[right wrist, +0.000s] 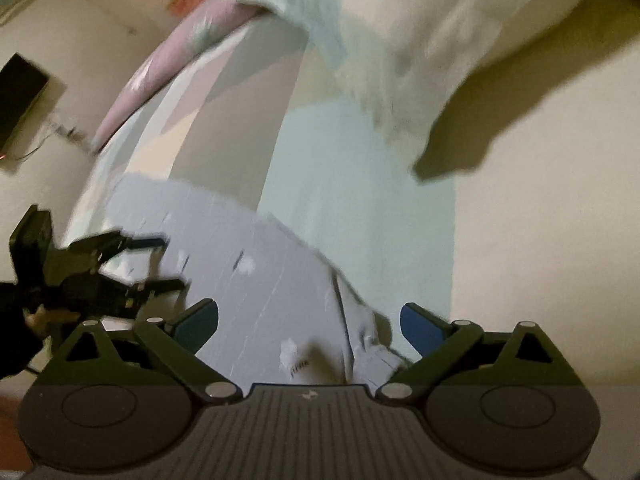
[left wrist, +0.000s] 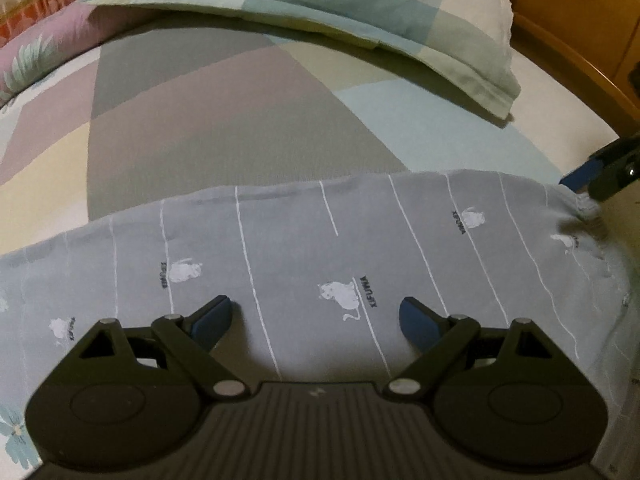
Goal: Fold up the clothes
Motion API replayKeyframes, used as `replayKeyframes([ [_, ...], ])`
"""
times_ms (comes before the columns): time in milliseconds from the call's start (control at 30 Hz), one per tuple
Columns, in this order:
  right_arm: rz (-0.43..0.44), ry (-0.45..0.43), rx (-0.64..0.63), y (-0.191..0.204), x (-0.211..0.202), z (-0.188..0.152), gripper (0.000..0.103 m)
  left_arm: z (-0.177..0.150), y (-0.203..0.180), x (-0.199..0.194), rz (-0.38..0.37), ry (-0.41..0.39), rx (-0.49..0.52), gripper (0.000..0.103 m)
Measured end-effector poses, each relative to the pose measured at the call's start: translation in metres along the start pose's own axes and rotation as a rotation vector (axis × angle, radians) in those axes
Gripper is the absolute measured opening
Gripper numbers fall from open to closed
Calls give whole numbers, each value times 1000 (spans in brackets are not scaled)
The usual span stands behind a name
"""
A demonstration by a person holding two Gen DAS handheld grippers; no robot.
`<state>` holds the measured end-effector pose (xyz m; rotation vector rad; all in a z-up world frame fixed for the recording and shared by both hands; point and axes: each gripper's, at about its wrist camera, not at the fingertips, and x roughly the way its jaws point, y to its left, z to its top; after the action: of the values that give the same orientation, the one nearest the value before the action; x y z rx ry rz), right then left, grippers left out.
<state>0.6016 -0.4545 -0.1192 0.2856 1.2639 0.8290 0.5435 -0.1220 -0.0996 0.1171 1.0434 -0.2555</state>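
Now the grey garment stretches from nine to three o'clock under the left gripper, jaws wide and empty, while the right gripper, likewise open, hovers nearest its three o'clock end.

The bed sheet past the grey cloth is flat and bare, so a gripper could slide there. Farther back a big pillow blocks the way (its corner sticks out over the sheet). A wooden bed frame shuts off the right side.
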Motion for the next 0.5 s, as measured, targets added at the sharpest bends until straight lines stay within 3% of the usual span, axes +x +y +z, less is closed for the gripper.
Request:
replayKeyframes([
  [233, 193, 156, 40, -22, 15, 23, 103, 1, -1, 0, -1, -1, 13, 90],
  [367, 233, 233, 54, -21, 24, 36, 103, 4, -3, -2, -9, -11, 15, 90],
  [500, 257, 290, 78, -25, 22, 26, 103, 6, -1, -5, -6, -18, 28, 90],
])
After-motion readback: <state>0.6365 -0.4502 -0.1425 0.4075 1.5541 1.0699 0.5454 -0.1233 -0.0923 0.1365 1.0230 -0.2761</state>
